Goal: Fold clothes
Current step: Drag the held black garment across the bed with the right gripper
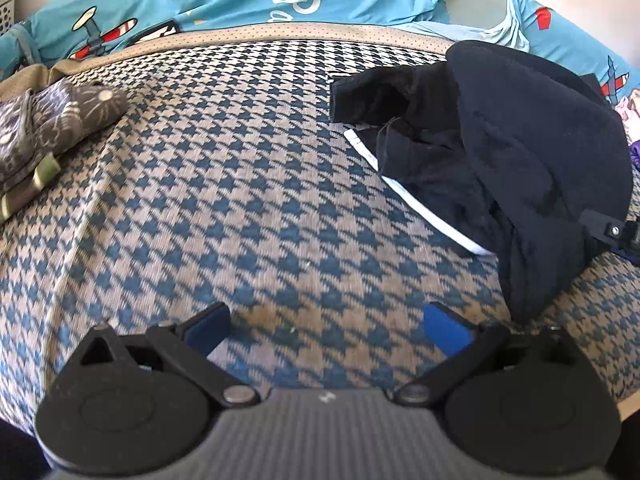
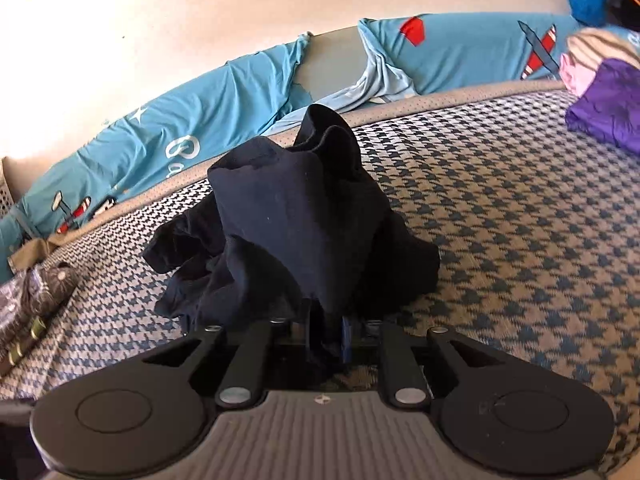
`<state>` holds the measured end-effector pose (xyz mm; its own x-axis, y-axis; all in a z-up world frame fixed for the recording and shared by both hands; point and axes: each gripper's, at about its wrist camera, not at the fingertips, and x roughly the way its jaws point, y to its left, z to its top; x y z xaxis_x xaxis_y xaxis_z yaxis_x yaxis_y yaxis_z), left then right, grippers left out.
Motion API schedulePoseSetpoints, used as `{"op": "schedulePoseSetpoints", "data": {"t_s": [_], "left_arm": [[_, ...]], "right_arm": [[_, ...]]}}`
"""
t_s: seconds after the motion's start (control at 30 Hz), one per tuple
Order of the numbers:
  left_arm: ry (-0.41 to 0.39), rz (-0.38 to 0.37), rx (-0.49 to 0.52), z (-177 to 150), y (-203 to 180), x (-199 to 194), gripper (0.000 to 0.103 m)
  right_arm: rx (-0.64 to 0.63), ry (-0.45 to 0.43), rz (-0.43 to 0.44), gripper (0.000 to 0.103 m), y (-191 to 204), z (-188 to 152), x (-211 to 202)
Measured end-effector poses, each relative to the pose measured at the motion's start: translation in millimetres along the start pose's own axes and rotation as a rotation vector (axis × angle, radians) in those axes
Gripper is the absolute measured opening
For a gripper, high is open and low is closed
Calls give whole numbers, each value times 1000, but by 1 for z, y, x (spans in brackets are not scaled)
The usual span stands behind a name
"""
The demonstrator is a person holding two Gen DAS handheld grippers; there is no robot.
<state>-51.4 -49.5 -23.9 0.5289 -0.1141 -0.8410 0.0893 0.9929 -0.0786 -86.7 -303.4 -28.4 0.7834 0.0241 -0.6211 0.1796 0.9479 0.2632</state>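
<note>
Gripping a bunched edge of the dark garment (image 2: pixel 304 216), the right tool (image 2: pixel 327 338) is lifting it off the houndstooth bed cover (image 2: pixel 520 240). Left tool (image 1: pixel 326 330) is hanging spread and empty; folding is barely starting, with a purple garment (image 2: pixel 608 108) waiting.

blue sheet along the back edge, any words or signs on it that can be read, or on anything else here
"Ba": white cursive letters on the blue sheet; the rest of the word is lost in folds.
Same print in the left wrist view: partly hidden, unreadable.
Dark garment, white band: no text visible.
Nothing else lettered.
</note>
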Motion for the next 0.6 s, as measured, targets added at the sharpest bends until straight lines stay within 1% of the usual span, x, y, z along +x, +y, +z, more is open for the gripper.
{"op": "schedulePoseSetpoints", "data": {"t_s": [0.1, 0.2, 0.27, 0.37, 0.6], "left_arm": [[-4, 3, -29, -7, 9, -5, 103], [-8, 18, -26, -13, 13, -9, 103], [-6, 34, -17, -17, 14, -11, 103], [-2, 54, -3, -22, 15, -12, 103], [9, 77, 18, -32, 12, -16, 103]], "right_arm": [[46, 11, 2, 24, -4, 0, 0], [109, 28, 12, 31, -11, -3, 1], [154, 52, 21, 38, -16, -5, 3], [188, 67, 15, 42, -20, -8, 6], [176, 77, -24, 47, -18, -14, 11]]}}
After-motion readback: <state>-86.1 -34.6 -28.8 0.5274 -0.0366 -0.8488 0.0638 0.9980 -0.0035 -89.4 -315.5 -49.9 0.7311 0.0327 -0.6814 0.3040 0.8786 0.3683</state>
